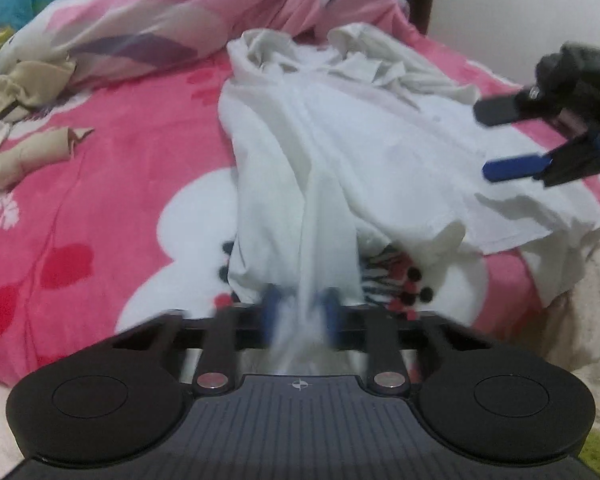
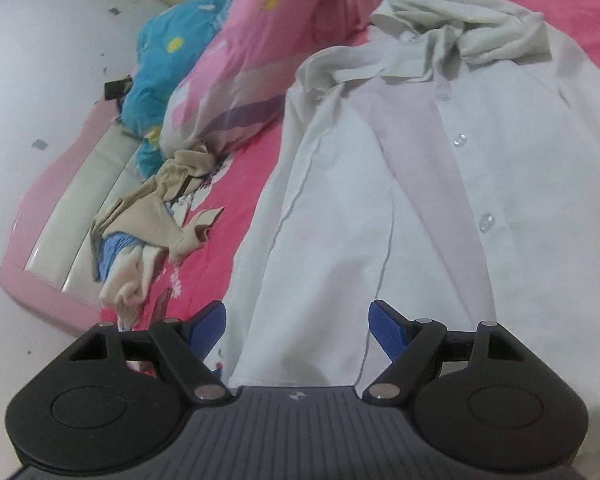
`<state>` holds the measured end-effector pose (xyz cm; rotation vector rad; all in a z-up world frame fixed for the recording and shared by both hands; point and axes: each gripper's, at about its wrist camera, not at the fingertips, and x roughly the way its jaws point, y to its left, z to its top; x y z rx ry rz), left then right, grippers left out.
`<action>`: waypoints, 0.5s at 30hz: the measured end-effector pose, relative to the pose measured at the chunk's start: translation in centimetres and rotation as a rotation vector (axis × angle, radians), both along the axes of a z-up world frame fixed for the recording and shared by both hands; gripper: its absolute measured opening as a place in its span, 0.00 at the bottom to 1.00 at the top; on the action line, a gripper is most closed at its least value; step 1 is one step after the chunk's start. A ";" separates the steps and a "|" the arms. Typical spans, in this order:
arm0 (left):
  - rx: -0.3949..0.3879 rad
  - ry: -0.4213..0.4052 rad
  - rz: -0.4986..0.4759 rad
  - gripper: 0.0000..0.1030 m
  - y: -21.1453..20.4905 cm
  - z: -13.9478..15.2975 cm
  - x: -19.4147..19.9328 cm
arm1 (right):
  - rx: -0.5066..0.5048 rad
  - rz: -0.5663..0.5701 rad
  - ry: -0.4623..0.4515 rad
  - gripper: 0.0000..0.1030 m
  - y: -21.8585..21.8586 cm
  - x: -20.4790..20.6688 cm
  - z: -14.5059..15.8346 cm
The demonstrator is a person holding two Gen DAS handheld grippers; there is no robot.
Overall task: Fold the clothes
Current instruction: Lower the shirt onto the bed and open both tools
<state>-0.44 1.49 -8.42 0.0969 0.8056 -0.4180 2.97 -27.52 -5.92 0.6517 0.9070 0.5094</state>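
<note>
While left gripper [image 1: 300, 312] pinches one white cotton button-up shirt [image 1: 340, 152], right gripper [image 2: 298, 326] hovers over it, spread; one crumpled beige garment [image 1: 20, 120] beside shirt.

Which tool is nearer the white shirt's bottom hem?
Left. The left tool is shut on a bunch of the white shirt at its near hem. The right tool hangs open over the hem, pads not pressing cloth.

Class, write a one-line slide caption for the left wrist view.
Left gripper pinches the hem of a white button-up shirt on a pink floral bedspread, right gripper open beside it.
</note>
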 end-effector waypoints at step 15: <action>-0.098 -0.309 0.458 0.00 14.4 14.7 11.7 | 0.066 -0.113 0.071 0.79 -1.7 0.5 -2.5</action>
